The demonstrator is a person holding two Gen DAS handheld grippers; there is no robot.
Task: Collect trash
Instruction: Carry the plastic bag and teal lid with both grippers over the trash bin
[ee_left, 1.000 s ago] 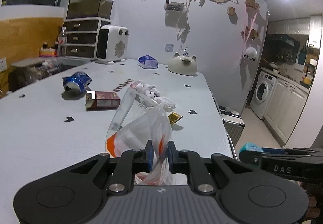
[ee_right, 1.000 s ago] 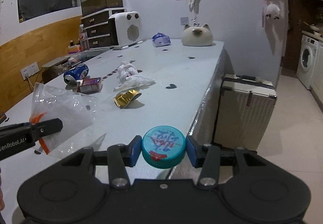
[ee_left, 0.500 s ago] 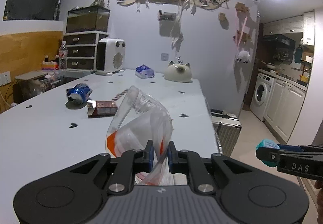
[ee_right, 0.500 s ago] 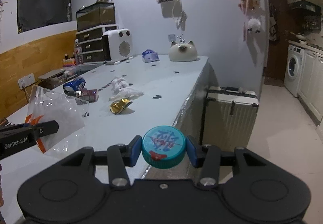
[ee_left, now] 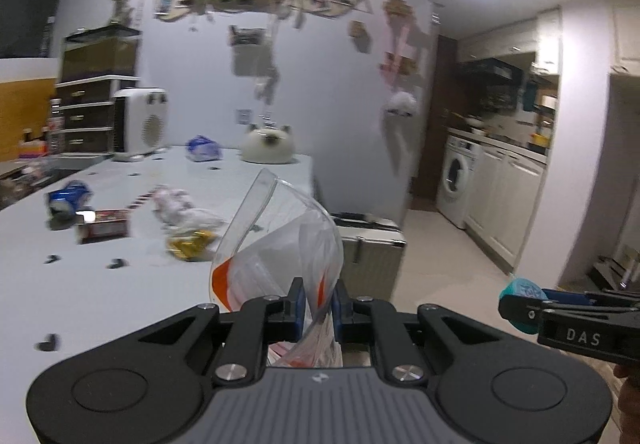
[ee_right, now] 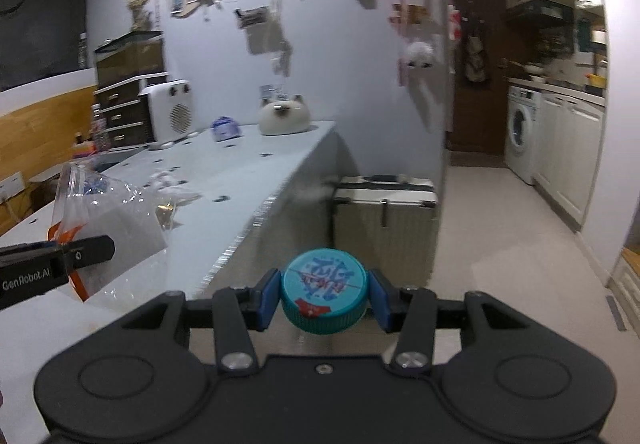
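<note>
My left gripper point(ee_left: 316, 308) is shut on the edge of a clear plastic bag point(ee_left: 280, 244) with an orange strip, its mouth standing open above the table's right edge. My right gripper point(ee_right: 324, 298) is shut on a teal bottle cap point(ee_right: 324, 294) and hangs over the floor beside the table; in the left wrist view the cap point(ee_left: 520, 304) shows at the far right. On the white table point(ee_left: 100, 284) lie a crushed blue can point(ee_left: 66, 199), a dark red carton point(ee_left: 104, 230), crumpled white tissue point(ee_left: 180, 207) and a gold wrapper point(ee_left: 190, 248).
A silver suitcase point(ee_right: 386, 219) stands on the floor against the table's end. At the table's far end sit a white heater point(ee_left: 140, 123), a cat-shaped ornament point(ee_left: 268, 147) and a blue packet point(ee_left: 204, 149). A washing machine point(ee_right: 520, 131) and cabinets line the right wall.
Both grippers have drawn back and swung right, away from the table, so the trash looks farther off. The bag and the cap stay gripped.
</note>
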